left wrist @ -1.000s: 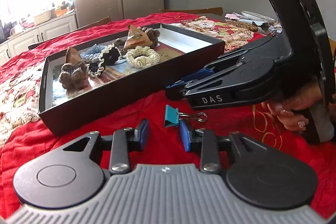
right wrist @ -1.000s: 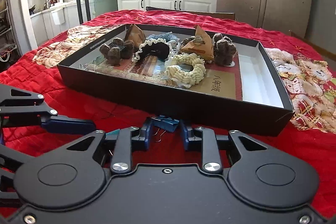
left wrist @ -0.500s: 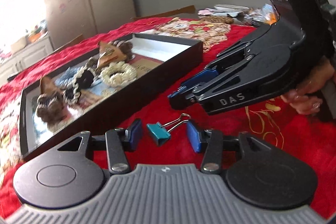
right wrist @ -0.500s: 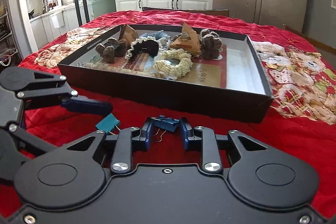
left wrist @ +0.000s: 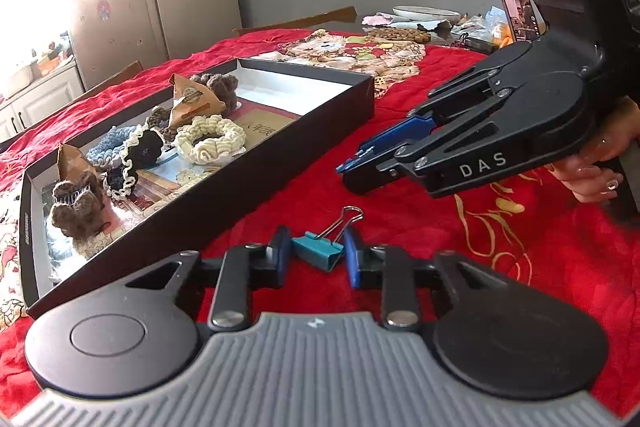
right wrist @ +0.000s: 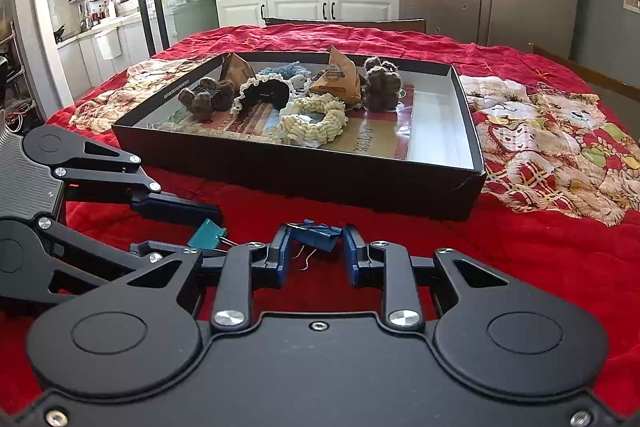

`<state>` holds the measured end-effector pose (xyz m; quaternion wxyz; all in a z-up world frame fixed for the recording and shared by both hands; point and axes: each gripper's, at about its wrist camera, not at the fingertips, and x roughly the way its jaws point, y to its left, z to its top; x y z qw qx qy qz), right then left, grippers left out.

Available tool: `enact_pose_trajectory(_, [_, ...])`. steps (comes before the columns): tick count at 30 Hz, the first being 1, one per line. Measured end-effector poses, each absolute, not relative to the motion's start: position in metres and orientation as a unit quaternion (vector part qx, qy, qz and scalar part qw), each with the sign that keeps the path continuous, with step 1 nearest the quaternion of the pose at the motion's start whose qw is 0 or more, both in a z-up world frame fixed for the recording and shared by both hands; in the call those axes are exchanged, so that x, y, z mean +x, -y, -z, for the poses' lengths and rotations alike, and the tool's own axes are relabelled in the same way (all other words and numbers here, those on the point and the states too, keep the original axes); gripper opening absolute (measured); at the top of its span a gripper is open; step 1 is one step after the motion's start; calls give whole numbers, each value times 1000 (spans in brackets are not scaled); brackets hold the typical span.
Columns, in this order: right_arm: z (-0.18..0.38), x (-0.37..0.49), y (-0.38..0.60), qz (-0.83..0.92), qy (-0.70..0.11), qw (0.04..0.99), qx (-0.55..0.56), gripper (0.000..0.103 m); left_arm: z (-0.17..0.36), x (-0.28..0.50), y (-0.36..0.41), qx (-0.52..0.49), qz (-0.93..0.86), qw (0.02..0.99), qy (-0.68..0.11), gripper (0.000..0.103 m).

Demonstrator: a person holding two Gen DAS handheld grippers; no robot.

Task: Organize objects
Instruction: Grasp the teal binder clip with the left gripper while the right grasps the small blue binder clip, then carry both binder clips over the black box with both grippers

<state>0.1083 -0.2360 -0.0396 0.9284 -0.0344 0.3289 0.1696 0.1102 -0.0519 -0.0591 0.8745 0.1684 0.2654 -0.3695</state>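
Teal binder clip [left wrist: 318, 255] between the closing jaws of the left gripper [left wrist: 314, 253], pads at both its sides, low over red cloth [left wrist: 520, 247]. Dark blue binder clip [right wrist: 314, 235] pinched in the narrow right gripper [right wrist: 314, 247]. Black tray [right wrist: 304, 175] just beyond, holding scrunchies [right wrist: 314, 121].
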Motion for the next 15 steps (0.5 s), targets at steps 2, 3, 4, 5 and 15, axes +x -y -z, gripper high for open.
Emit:
enact_pose_trajectory(2, [39,108,236,-170,-328,929,-34,26,59,110,52,165,365,876,-268,31])
enact_pose_trajectory(3, [38,108,237,-171,-328,928,-34,26,58,109,52,163,363,877,-269,31])
enact_pose_trajectory(4, [38,106,236,-171,-328,929,-34,26,58,109,52,161,360,878,-270,31])
enact_pose_trajectory(5, [38,106,236,-171,-327,929,-34,26,57,109,51,159,358,879,-271,31])
enact_pose_trajectory(15, [28,98,238,-181,-312,932,-28,26,44,103,34,113,335,896,-267,31])
